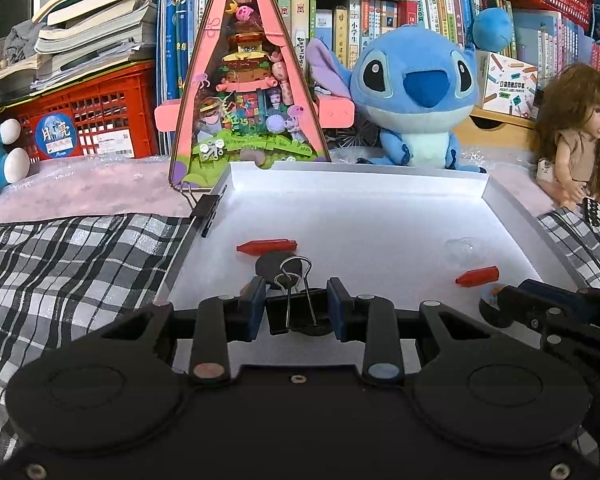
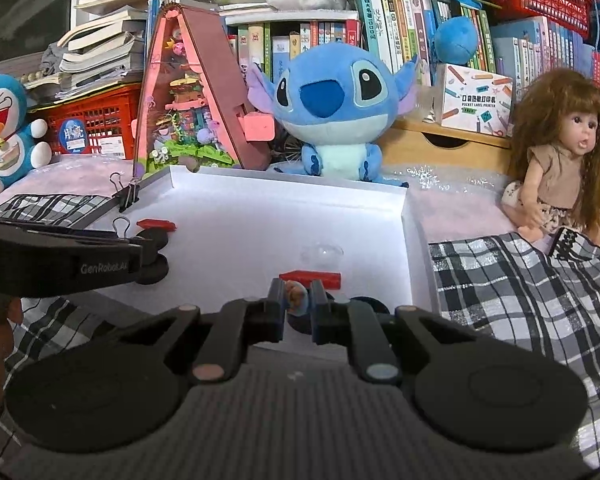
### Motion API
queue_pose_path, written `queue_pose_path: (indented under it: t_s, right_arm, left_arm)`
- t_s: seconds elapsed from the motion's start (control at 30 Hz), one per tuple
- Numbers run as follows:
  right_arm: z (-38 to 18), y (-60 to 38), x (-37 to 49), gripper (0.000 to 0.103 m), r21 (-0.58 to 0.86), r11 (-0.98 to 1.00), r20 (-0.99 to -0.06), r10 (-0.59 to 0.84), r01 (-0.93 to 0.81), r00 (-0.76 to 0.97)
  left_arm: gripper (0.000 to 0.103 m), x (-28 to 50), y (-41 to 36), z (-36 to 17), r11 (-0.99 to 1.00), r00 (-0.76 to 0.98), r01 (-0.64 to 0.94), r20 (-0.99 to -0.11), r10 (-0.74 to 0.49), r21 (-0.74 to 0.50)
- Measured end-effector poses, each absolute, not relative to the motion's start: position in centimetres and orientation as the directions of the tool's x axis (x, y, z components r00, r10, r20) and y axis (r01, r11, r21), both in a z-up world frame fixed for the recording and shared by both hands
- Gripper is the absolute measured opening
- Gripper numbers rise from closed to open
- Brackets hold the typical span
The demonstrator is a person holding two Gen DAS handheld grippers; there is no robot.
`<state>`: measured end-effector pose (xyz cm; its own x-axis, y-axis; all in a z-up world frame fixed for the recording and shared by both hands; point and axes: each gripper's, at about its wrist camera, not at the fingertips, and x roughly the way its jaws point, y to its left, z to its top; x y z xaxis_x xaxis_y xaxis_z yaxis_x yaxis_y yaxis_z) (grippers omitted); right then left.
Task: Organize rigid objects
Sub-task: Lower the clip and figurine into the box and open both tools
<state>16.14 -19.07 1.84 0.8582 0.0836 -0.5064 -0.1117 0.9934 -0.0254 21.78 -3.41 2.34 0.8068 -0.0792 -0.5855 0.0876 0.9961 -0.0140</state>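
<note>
- The left gripper (image 1: 296,308) stands at the near edge of the white tray (image 1: 380,184). Its jaws are partly closed, with a black binder clip (image 1: 290,312) between the pads; whether the pads press its sides or only flank it I cannot tell for certain, but it looks held.
- The clip's wire handles rise up and away from the claw, so its long axis runs forward along the fingers.
- Just ahead of that claw lies a black round disc (image 1: 270,266), and beyond it a red crayon-like stick (image 1: 266,246) lies crosswise, its tip pointing to the claw's left.
- Another binder clip (image 1: 208,210) is clamped on the tray's left wall, ahead and to the left.
- The right gripper (image 2: 298,304) is nearly closed on a small brown-and-blue figure (image 2: 296,296), upright between the pads.
- A second red stick (image 2: 310,277) lies crosswise right in front of that claw's fingertips, with a clear dome-like piece (image 2: 322,254) a little further ahead.
- Judged step: both claws hold a piece over the tray's near side, in the middle of sorting.
- The next move likely calls for carrying each piece to its place and opening the jaws low, clear of the sticks.
</note>
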Motion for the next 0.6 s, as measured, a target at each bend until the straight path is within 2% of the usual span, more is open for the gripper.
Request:
queue_pose_path:
  t_s: [0.5,0.6]
  right_arm:
    - [1.72,-18.86,16.85,0.016,-0.012,0.994,-0.519,0.084,-0.106,0.851]
    - [1.73,-18.8,16.92,0.016,-0.013,0.994,-0.521,0.082,-0.105,0.85]
  left_arm:
    - [0.032,21.99,-3.7,2.04,0.996,0.802,0.089,-0.593,-0.072,-0.001]
    - [0.038,21.98,-3.59,2.15,0.996,0.803,0.085,-0.592,-0.071,-0.004]
